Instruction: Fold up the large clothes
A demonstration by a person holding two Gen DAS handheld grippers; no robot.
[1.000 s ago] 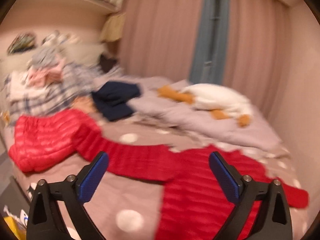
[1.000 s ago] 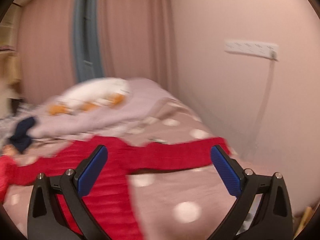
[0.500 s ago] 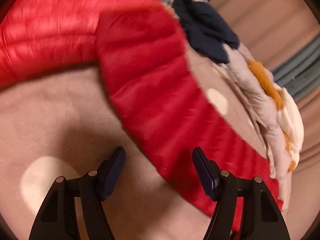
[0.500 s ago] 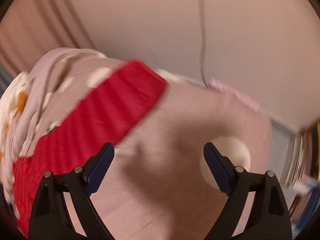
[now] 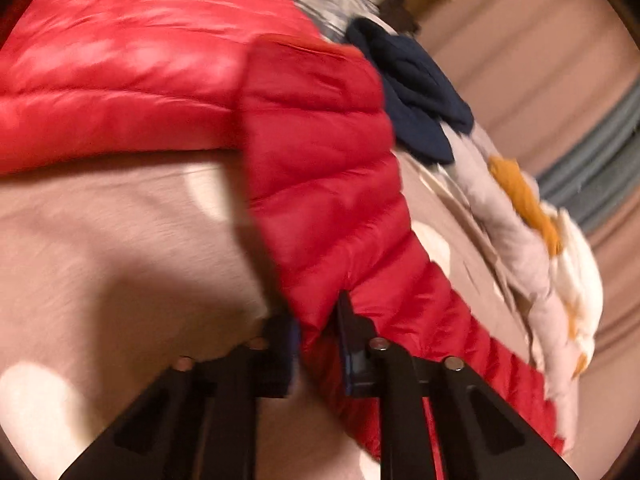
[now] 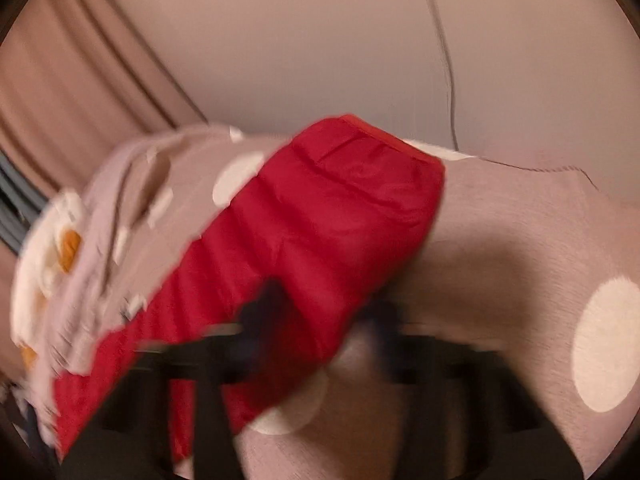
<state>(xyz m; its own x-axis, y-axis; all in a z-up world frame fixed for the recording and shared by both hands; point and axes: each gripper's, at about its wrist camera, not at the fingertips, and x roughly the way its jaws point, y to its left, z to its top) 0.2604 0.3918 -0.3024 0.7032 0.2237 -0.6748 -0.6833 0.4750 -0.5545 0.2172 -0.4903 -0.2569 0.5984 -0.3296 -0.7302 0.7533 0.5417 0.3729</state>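
A red quilted down jacket lies spread on a pink bedcover with white dots. In the left wrist view my left gripper (image 5: pixel 318 332) is shut on the near edge of one red sleeve (image 5: pixel 320 168), whose cuff points away. In the right wrist view the other red sleeve (image 6: pixel 320 216) runs toward its cuff by the wall. My right gripper (image 6: pixel 324 312) straddles this sleeve's edge, its jaws partly closed around the fabric; motion blur hides whether they grip it.
A second red down garment (image 5: pixel 120 64) lies at the upper left, with a plaid cloth and a navy garment (image 5: pixel 416 96) beyond. A rumpled grey quilt with a white and orange plush (image 5: pixel 536 216) lies along the far side. The wall (image 6: pixel 320 40) and a hanging cable border the bed.
Both grippers came down onto the sleeves. The left jaws closed on the sleeve edge. The right jaws narrowed around the other sleeve's edge.
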